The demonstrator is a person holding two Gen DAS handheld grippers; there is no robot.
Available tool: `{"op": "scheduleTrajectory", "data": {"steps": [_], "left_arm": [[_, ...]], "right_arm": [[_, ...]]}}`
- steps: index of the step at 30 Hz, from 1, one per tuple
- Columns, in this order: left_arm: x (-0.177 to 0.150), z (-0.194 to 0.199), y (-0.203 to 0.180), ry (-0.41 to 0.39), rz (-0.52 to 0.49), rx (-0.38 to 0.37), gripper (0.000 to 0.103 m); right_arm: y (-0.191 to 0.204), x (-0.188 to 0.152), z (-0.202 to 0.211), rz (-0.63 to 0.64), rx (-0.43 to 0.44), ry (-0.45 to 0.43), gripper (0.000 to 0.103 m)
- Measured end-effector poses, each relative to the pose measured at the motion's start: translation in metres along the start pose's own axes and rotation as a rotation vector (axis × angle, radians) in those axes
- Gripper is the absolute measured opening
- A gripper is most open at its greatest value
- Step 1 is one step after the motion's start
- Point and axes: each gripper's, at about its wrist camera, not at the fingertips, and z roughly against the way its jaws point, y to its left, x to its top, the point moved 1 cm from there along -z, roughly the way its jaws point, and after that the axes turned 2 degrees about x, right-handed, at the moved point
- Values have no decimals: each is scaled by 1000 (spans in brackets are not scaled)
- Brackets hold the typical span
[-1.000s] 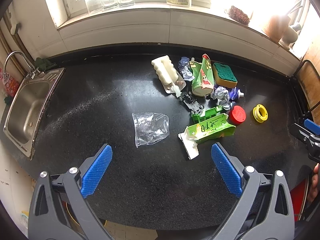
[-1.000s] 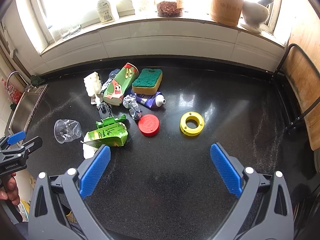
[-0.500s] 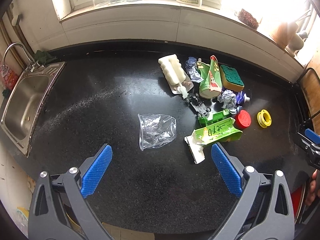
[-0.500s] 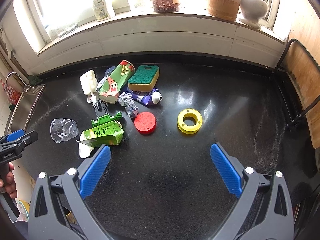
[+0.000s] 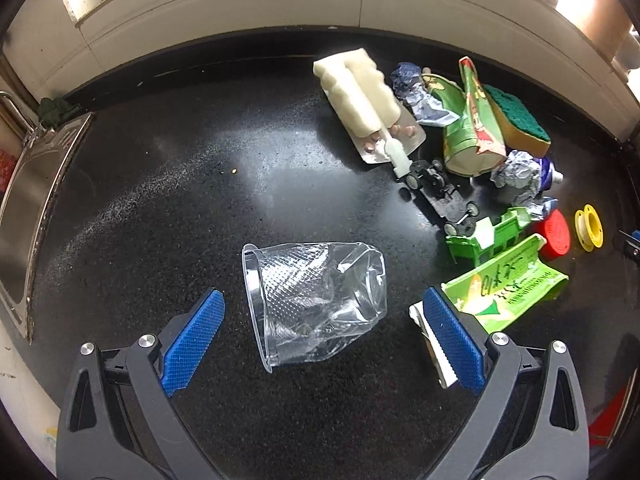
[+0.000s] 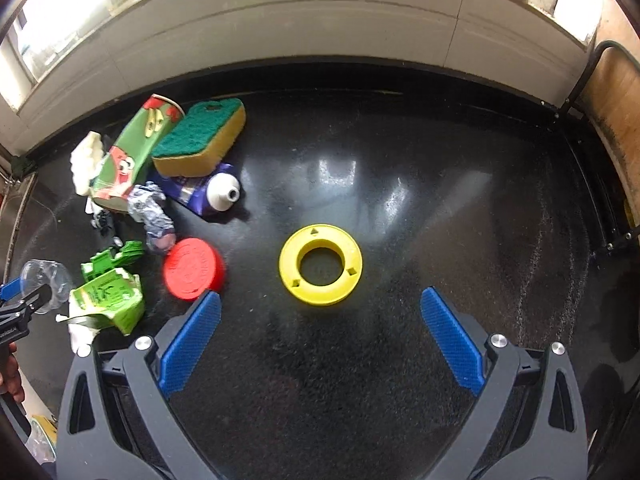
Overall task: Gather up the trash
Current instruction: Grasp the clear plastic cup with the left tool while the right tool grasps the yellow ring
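Note:
A crushed clear plastic cup (image 5: 316, 300) lies on its side on the black counter (image 5: 160, 208). My left gripper (image 5: 324, 336) is open, its blue pads either side of the cup and not touching it. A crushed green carton (image 5: 508, 284) lies right of the cup. My right gripper (image 6: 320, 332) is open and empty, just short of a yellow ring (image 6: 320, 270) and a red lid (image 6: 193, 274). The cup (image 6: 46, 284) and the carton (image 6: 108, 300) also show at the left of the right wrist view, with the left gripper's tip (image 6: 24, 300) by the cup.
More litter sits behind: a white foam piece (image 5: 358, 92), a green cartoon pouch (image 5: 470, 120), a sponge (image 5: 520, 120), crumpled foil (image 5: 516, 182), a toy car chassis (image 5: 440, 190), a green toy part (image 5: 486, 234), a purple tube (image 6: 208, 192). A steel sink (image 5: 28, 200) lies left. A metal rack (image 6: 600, 140) stands right.
Both grippers have moved forward and down toward the counter. The left one now straddles the clear cup; the right one has closed in on the yellow ring.

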Motion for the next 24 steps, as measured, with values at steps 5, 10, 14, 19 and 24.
{"op": "scheduleTrajectory", "data": {"steps": [5,10,14,19,24], "left_arm": [[6,-26,10,29,33,-7,96],[8,-37,8,33,-4,1,84],[8,-36,4,57,-29,10,72],[3,-16,-4,19,-54,34,71],[2,20,-3,-18,-28,23,71]], "right_arm": [[-7,11,-41,19,-8,54,97],[-7,14,-58,26,20,92,80],[0,15,-59,81,31,76,55],[8,10,-48,106,37,57,55],[12,3,-9,94,51,10,55]]}}
